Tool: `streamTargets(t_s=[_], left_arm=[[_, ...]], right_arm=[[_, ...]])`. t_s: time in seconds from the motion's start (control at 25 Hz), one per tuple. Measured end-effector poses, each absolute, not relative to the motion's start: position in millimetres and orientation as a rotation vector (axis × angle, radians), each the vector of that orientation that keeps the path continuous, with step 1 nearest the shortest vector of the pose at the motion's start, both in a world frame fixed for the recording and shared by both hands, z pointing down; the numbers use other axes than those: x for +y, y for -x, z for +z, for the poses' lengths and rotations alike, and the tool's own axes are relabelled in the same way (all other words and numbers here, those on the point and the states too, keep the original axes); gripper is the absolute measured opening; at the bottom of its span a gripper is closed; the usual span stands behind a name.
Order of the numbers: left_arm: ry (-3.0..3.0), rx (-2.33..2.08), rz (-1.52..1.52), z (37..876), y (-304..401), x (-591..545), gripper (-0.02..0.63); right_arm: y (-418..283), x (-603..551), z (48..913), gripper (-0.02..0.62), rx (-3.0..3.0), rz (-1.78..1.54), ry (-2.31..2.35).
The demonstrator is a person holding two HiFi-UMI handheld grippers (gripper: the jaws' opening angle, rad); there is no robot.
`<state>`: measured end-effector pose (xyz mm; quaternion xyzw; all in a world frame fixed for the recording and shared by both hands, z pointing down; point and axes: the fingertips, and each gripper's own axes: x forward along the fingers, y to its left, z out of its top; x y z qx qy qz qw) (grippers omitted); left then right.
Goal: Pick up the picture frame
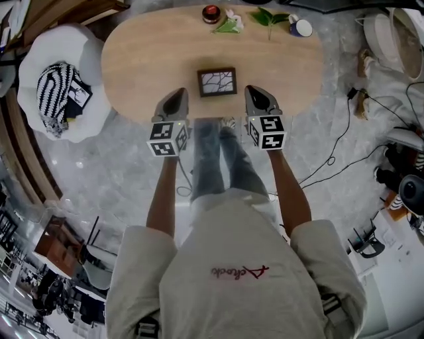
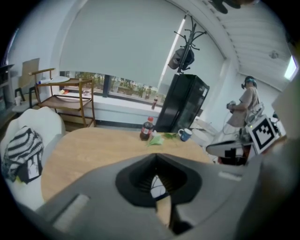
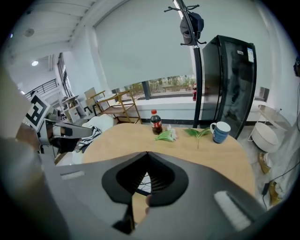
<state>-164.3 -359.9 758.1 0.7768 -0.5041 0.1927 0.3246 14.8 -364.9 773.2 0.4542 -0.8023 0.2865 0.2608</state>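
The task is at its approach step: nothing is taken yet. The picture frame (image 1: 217, 81) lies flat on the oval wooden tabletop (image 1: 146, 53), close to the edge nearest the person and apart from both tools. The left gripper (image 1: 176, 94) and the right gripper (image 1: 254, 90) hang over that edge, one on each side of the frame, and both point forward and down. In each gripper view the jaws stand together with nothing between them. In my judgement, the next move needs at least one gripper to part its jaws and come to a side edge of the frame, because a flat frame offers only its thin border to catch. At the far side of the tabletop stand a cola bottle (image 1: 211, 13), a blue and white mug (image 1: 301, 27) and some green leaves (image 1: 268, 18), well apart from the frame. The floor is pale marble, a white chair (image 1: 40, 53) carries a striped cloth, and a black fridge (image 3: 232, 79) stands by the window.
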Motion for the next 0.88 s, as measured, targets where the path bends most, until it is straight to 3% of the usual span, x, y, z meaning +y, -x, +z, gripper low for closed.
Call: streamTargets(t_s=[0.88], left_arm=[[-1.919,-1.240,0.582,886,160,-336,0.000]], right_arm=[[-10,-336,888,0.006,-2.097,0.874,-1.135]])
